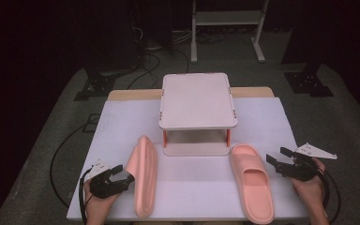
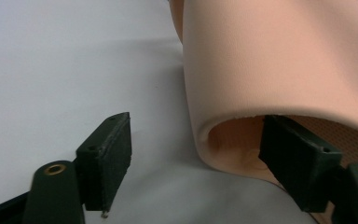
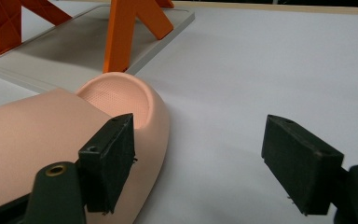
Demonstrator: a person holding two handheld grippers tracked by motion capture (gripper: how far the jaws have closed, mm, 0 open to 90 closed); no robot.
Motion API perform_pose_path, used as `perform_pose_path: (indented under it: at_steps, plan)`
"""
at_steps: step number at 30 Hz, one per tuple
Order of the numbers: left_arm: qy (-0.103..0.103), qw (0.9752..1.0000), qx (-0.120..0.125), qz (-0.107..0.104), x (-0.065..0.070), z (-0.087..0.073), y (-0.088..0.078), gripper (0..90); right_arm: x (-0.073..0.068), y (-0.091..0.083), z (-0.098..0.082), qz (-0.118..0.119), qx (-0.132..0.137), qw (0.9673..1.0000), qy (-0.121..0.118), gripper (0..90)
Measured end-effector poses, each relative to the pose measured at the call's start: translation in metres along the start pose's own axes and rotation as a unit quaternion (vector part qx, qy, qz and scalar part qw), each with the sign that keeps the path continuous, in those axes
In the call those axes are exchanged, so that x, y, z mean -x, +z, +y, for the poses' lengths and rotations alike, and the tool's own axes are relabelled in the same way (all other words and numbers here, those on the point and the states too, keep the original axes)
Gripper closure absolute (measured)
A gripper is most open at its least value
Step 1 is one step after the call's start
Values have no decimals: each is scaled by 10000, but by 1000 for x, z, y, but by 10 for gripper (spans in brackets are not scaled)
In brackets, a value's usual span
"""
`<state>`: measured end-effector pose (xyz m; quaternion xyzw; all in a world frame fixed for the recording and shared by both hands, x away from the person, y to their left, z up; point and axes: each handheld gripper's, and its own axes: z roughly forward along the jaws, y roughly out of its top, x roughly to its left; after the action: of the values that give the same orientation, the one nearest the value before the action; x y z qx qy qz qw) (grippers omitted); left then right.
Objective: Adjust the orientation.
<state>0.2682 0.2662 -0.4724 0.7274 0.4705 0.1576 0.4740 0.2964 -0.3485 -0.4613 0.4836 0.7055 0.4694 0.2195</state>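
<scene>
A: Left slipper (image 1: 143, 176), on edge on the tabletop (image 1: 122, 122), at 7 o'clock from the rack (image 1: 197, 101). Left tongs (image 1: 122, 176) apart, one jaw inside the strap opening, nothing clamped.

B: Risk: closing on the soft strap alone may topple the slipper. Right tongs (image 1: 277, 159) apart, just beside the flat right slipper (image 1: 252, 180), gripping nothing.

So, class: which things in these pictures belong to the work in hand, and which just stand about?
In the work:
left slipper
right slipper
left gripper
right gripper

Standing about:
small two-tier shelf
white table
floor cables
</scene>
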Motion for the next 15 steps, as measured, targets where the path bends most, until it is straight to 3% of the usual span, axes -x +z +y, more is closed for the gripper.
perform_pose_path:
  at_steps: [5,15]
  plan:
    - [-73,9999,-91,-81,3,2,7,331,0,-1,0,19,-2,10000,39,251]
    - [-214,9995,-79,-207,7,5,10,379,1,-1,0,35,30,10000,63,251]
